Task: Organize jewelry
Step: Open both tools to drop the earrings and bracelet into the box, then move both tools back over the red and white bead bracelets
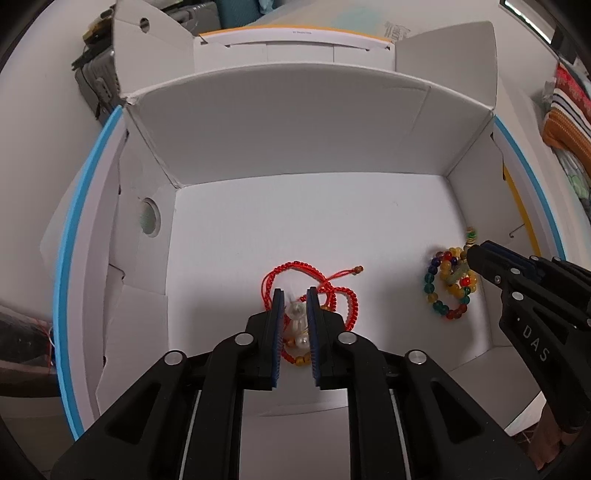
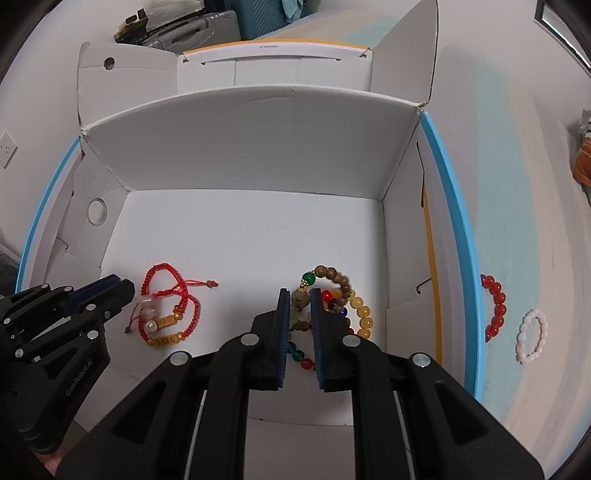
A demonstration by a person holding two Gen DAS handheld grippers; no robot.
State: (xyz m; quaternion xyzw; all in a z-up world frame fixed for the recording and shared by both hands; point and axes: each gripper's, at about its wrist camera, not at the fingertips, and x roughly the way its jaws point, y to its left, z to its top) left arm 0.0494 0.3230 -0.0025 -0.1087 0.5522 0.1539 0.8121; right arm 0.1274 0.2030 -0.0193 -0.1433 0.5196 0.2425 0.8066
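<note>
Left gripper pinches the red cords, right gripper clamps the bead strands, both down inside the box. Red bracelet and pink bracelet wait outside, so roughly halfway.

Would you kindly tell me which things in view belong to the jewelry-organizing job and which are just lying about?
Part of the job:
- white box
- red cord bracelets
- mixed bead bracelets
- red bead bracelet and pink bead bracelet, outside the box
- left hand-held gripper, right hand-held gripper

Lying about:
- suitcases
- folded clothes
</note>
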